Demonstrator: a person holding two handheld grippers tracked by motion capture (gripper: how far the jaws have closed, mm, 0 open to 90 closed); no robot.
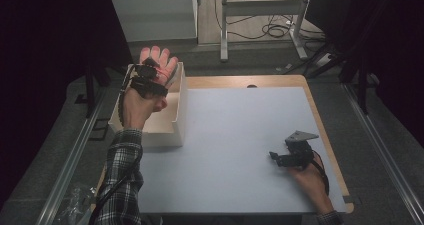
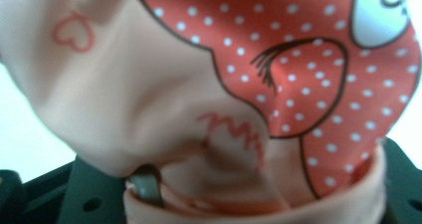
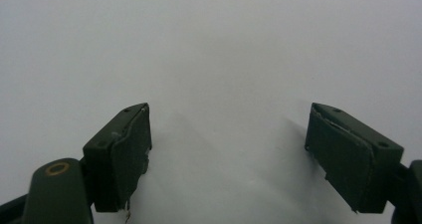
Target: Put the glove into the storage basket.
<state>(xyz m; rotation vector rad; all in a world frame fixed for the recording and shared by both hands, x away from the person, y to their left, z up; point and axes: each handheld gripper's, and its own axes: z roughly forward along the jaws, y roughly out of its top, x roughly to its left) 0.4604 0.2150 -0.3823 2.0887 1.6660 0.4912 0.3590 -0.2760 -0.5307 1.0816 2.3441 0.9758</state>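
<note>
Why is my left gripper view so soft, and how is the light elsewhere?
Left gripper view: the pink and red dotted cloth sits too close, so it blurs. High view: dim, dark at the edges, the white mat evenly lit. Right gripper view: sharp, soft shadows under the open right gripper.

From my station I see a wooden table (image 1: 320, 115) topped by a pale grey mat (image 1: 240, 135), standing on grey carpet (image 1: 385, 185) with metal rails (image 1: 70, 160) running along both sides. Beyond it stand a white cabinet (image 1: 155, 15) and a grey metal frame (image 1: 260, 10) on a wood floor, black cables (image 1: 275, 30) coiled beneath. Both flanks are dark, with light falling on the centre.
</note>
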